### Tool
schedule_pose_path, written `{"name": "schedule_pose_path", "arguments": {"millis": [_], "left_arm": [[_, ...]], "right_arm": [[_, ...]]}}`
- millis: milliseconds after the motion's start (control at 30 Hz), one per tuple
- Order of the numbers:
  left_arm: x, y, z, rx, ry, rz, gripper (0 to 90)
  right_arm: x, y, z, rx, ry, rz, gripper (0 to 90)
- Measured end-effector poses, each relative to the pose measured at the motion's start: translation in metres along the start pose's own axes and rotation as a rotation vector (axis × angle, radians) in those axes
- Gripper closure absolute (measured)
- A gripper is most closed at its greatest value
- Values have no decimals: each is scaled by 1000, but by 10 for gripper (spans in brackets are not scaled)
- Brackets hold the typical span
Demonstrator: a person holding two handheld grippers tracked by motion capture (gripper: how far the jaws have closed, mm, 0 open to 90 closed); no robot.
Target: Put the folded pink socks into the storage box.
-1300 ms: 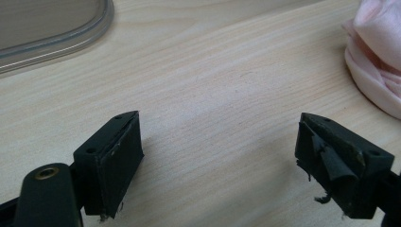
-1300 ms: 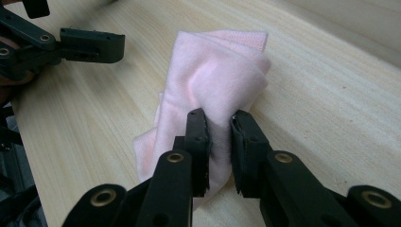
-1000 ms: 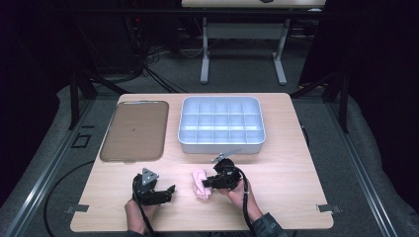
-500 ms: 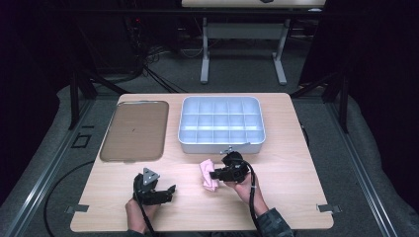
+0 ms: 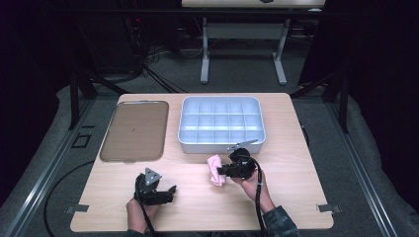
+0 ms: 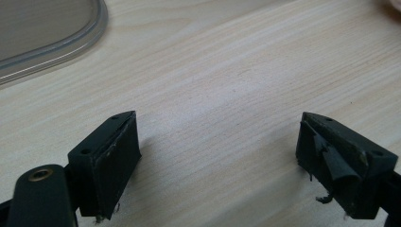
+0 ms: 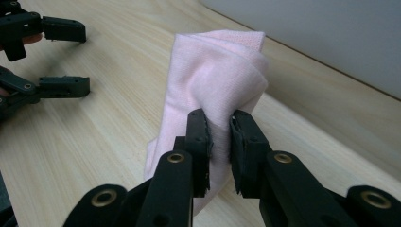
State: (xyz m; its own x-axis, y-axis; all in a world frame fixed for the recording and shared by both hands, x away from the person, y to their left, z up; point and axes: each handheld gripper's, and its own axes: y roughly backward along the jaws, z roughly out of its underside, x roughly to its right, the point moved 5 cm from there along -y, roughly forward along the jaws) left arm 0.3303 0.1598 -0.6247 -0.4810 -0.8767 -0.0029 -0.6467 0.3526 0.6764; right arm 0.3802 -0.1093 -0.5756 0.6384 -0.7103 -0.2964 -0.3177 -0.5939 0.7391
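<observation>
Here, a pink cloth (image 7: 213, 90) pinched by the right gripper (image 5: 225, 171), jaws clenched on a fold, just in front of the grey bin (image 5: 221, 144) and near its front wall. Hanging in a soft bunch, lower end at the wood; touching or just above, cannot tell. Bare tabletop (image 5: 296, 163) to the right of the cloth, out to the edge. More bare wood to the left, across to the left gripper (image 6: 217, 156), well apart from the cloth, jaws spread wide with nothing between them, low over the table near the front edge. Beyond it, a flat brown tray (image 5: 133, 131) beside the bin, a narrow gap between. Around the table, grey floor (image 5: 247, 74), cables (image 5: 148, 59), dark curtains, a second table's legs (image 5: 242, 49) behind.
</observation>
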Motion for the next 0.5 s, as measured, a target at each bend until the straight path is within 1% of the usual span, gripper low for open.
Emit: {"name": "schedule_pose_path", "arguments": {"millis": [100,133,200,333,400,433,500], "left_arm": [[0,0,0,0,-1,0,139],[0,0,0,0,-1,0,139],[0,0,0,0,-1,0,139],[0,0,0,0,0,0,138],[0,0,0,0,0,1,138],[0,0,0,0,-1,1,138],[0,0,0,1,0,1,138]], "right_arm": [[5,6,-1,8,-1,11,790],[6,8,-1,17,-8,18,790],[8,12,-2,22,-3,24,789],[12,23,-4,45,-10,43,790],[14,28,-5,46,-9,47,789],[15,30,-5,51,-9,58,789],[15,36,-6,68,-15,61,789]]}}
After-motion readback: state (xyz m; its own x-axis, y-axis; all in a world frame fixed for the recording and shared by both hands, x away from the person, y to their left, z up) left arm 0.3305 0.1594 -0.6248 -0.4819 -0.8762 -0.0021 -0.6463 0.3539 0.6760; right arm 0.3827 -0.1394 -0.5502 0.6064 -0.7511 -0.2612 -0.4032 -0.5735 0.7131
